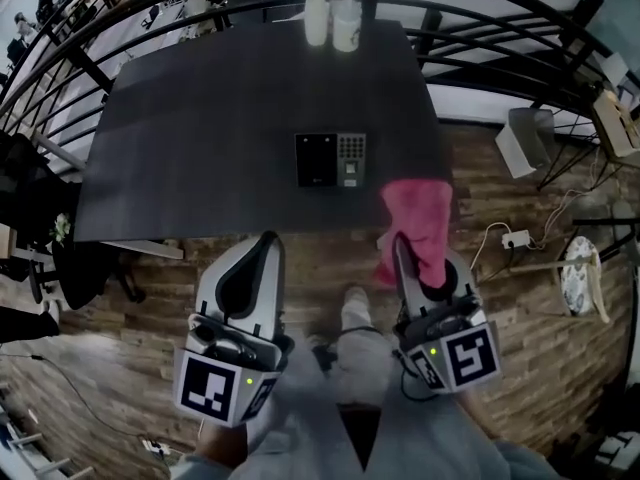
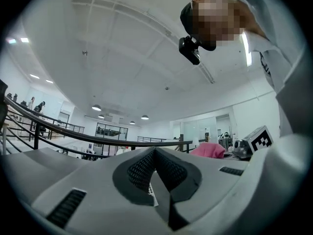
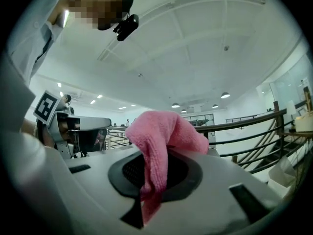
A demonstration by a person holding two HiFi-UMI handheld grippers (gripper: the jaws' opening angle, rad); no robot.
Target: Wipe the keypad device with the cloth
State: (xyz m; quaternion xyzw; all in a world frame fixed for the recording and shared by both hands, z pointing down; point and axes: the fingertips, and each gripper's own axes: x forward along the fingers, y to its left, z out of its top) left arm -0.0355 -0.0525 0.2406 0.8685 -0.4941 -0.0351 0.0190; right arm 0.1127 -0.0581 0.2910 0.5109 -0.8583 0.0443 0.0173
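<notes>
Cloth (image 1: 420, 218) in right tongs (image 1: 403, 246)

Both tongs held low, pointing 12 o'clock. Left tongs (image 1: 266, 246) pressed together, empty; right clamped on bunched pink cloth. Keypad device (image 1: 330, 159), black, flat on bench (image 1: 180, 128), 11 o'clock from cloth.

Right gripper (image 1: 407, 251) holds cloth (image 1: 420, 213) near keypad device (image 1: 330, 159).

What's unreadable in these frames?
- Keypad device: key markings are too small in the head view. Neither gripper view shows it, since both tilt up at the ceiling.
- White containers: far off in the head view and too blurred to identify.
- Right gripper: the cloth covers its pads in the right gripper view.
</notes>
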